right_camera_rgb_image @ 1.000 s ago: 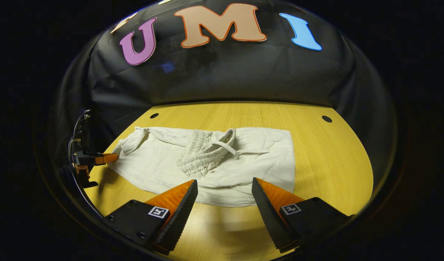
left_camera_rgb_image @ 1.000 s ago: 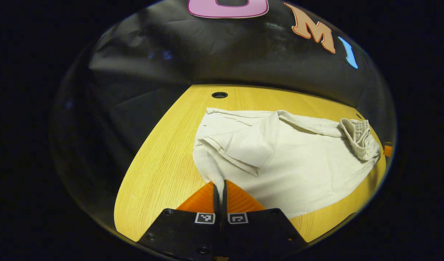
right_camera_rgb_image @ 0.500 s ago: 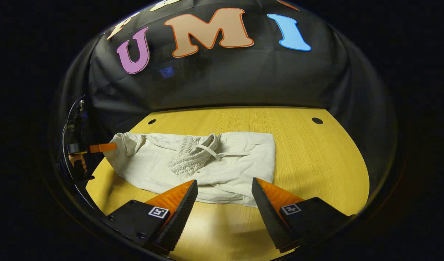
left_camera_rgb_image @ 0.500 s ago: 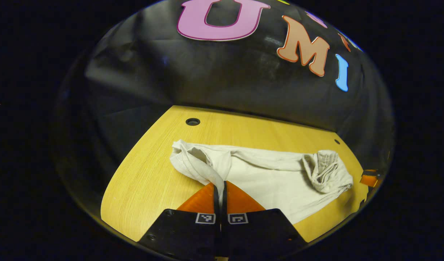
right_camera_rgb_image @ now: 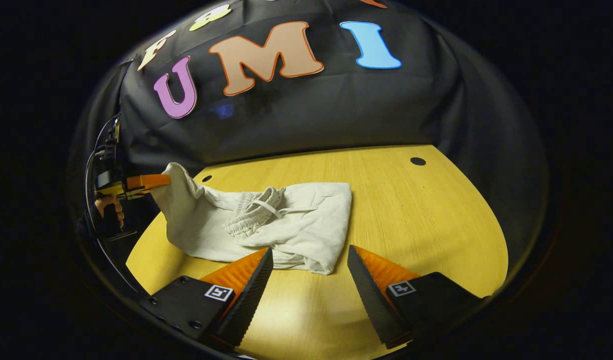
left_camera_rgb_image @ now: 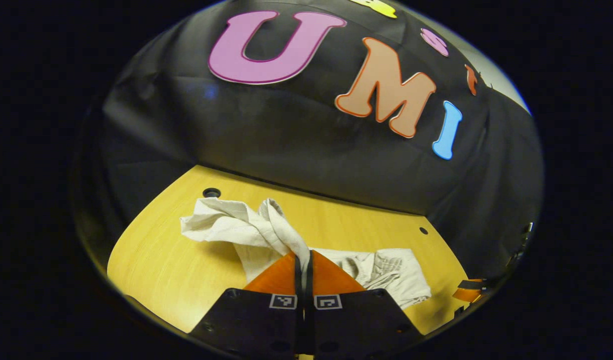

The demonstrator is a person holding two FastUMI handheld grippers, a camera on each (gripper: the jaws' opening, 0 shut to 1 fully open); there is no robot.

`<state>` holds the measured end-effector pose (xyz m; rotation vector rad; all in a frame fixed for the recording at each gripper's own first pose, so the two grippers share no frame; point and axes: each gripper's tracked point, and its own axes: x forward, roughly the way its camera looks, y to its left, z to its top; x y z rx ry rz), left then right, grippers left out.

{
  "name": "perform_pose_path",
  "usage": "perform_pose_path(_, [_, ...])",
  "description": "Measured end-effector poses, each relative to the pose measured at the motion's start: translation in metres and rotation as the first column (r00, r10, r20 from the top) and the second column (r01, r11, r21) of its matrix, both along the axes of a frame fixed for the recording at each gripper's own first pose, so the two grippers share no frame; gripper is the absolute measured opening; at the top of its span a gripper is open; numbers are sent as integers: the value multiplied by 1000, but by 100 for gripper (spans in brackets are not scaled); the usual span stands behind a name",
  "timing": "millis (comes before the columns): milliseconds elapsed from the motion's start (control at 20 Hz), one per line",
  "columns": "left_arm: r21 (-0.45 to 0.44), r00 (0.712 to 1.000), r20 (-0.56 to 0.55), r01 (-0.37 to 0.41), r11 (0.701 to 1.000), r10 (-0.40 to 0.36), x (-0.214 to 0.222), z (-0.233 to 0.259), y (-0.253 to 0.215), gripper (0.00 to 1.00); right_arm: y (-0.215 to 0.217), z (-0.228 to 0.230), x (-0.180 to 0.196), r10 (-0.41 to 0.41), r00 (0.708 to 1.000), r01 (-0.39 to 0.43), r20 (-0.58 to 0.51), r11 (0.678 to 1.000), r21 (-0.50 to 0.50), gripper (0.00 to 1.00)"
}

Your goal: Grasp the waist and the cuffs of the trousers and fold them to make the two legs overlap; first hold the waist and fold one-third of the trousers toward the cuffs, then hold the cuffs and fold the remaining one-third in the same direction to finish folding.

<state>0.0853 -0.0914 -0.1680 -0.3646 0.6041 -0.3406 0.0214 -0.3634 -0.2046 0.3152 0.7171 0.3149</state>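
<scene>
Trousers (right_camera_rgb_image: 266,225) stretch sideways from the left gripper (left_camera_rgb_image: 303,260) – clamped on the raised cuffs (left_camera_rgb_image: 266,220) – toward the spread, empty right gripper (right_camera_rgb_image: 310,260), waist (right_camera_rgb_image: 251,217) just ahead.

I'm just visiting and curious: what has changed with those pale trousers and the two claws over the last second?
The left claw, shut on the cuff end of the trousers, has lifted that end off the table and begun carrying it toward the waistband. The right claw stayed open, holding nothing, and the folded waist part stayed lying flat.
</scene>
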Motion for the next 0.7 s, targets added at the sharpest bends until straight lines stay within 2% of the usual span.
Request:
perform_pose_path(350, [-32, 987, 72, 145, 989, -142, 4, 45, -116, 0, -54, -7, -12, -46, 999, 47, -9, 999, 14, 96])
perform_pose_path(400, [-41, 984, 74, 165, 985, -161, 4, 48, -133, 0, -63, -7, -14, -54, 998, 55, -8, 998, 15, 91])
perform_pose_path(450, [-52, 981, 74, 186, 981, -181, 3, 51, -150, 0, -70, -8, -14, -63, 998, 63, -9, 998, 14, 96])
perform_pose_path(600, [-57, 968, 83, 244, 968, -239, -3, 56, -197, 0, -94, -12, -16, -92, 996, 92, -13, 996, 16, 96])
perform_pose_path(650, [-53, 962, 88, 263, 963, -258, -3, 57, -212, 0, -100, -13, -17, -102, 995, 102, -13, 995, 18, 91])
perform_pose_path(700, [-47, 956, 91, 283, 958, -278, -6, 57, -225, 0, -108, -14, -19, -111, 994, 112, -15, 994, 19, 97])
